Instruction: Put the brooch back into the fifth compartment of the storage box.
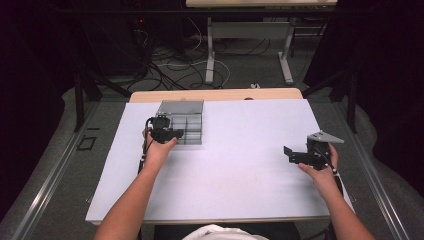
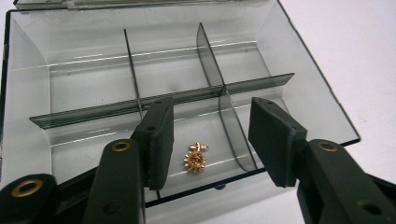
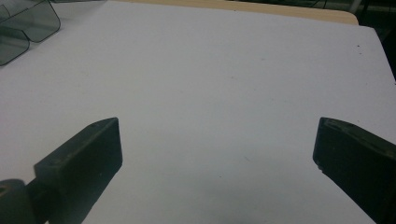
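Your left gripper (image 2: 212, 140) hangs over the near edge of the smoky clear compartment box (image 2: 56, 84), jaws parted with nothing pressed between the pads. Below the gap, a small gold brooch (image 2: 196, 157) lies loose on the floor of the near middle compartment, close to the front wall and apart from both dividers. It looks light, stiff and slick, with fine points around its rim that could bend or snag, so it will likely skid on the smooth plastic. If you pick it up, pinch across its round body, not the thin top piece. The box itself looks light enough to slide if you nudge a wall.

Your right gripper (image 1: 295, 154) hovers over bare table well to the right, jaws wide apart and holding nothing.

The white tabletop (image 1: 240, 150) is matte and flat. Beyond it the room is dark, with cables (image 1: 170, 65) on the floor and another table's legs (image 1: 210, 55).
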Demonstrator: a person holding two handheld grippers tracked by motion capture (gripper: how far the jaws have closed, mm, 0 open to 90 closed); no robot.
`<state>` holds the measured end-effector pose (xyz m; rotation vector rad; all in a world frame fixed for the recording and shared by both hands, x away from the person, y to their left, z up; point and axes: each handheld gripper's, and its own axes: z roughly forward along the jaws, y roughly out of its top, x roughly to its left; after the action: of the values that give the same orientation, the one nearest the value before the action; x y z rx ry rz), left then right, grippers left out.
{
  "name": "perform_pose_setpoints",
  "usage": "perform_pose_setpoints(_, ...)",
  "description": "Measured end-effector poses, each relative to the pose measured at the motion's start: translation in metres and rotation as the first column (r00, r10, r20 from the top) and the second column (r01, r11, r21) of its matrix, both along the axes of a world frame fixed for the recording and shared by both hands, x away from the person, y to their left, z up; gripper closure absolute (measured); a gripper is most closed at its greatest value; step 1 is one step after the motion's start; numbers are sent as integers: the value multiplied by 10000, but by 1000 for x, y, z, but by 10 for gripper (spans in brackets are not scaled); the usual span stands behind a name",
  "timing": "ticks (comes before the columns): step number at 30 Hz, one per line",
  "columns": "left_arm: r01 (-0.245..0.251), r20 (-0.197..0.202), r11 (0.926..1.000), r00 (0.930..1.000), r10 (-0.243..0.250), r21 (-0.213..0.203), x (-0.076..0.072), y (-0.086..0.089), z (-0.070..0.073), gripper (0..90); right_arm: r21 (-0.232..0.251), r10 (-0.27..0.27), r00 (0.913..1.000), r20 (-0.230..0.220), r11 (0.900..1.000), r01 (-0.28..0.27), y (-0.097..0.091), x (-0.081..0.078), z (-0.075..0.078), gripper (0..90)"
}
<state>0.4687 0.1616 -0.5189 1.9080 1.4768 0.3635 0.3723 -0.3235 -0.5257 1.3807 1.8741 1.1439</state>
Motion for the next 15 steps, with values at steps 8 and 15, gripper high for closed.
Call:
perform_pose_setpoints(8, 115, 331, 9999, 9994, -117, 68, -5, -1, 5, 413, 82, 0, 10000, -64, 10000, 0, 0, -1, 1, 9)
perform_pose_setpoints(15, 443, 776, 9989, 9960, -452, 130, -14, -3, 14, 379, -36, 36, 10000, -50, 10000, -37, -1, -1, 1, 9)
